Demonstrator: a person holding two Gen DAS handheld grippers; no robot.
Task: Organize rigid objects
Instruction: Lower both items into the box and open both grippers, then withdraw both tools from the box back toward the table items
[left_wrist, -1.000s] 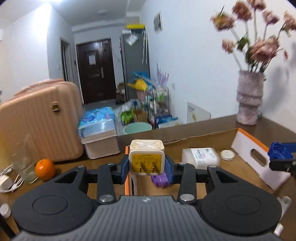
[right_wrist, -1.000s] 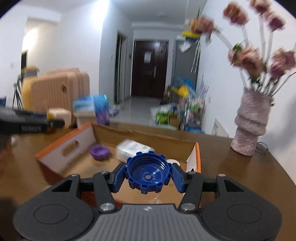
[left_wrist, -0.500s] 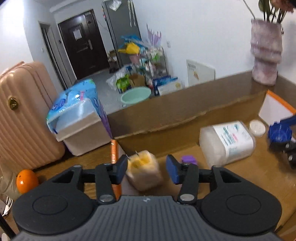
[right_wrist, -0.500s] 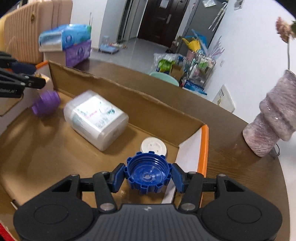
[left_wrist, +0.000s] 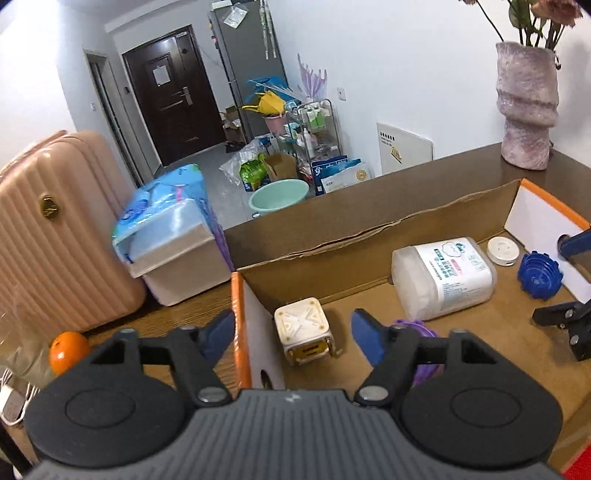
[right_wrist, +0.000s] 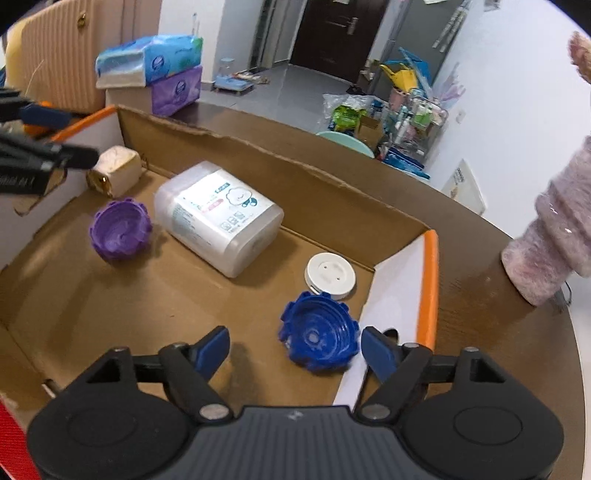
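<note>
Dropped both pieces into the box (right_wrist: 207, 136): left gripper (left_wrist: 291, 328) just spread wide and empty over the charger (left_wrist: 303, 330) by the left wall, right gripper (right_wrist: 293, 347) likewise parted above the blue cap (right_wrist: 319, 341) near the right wall. Risked, on lifting out, catching a wall with a fingertip (left_wrist: 218, 328) and shifting the box. Risked also nudging the cap against the white disc (right_wrist: 330, 275).

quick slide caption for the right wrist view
Open right hand-held gripper above a blue cap lying in the cardboard box.

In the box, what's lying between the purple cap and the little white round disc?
The clear plastic container with a printed label, lying on its side between the purple cap and white disc; the right wrist view shows it best.
</note>
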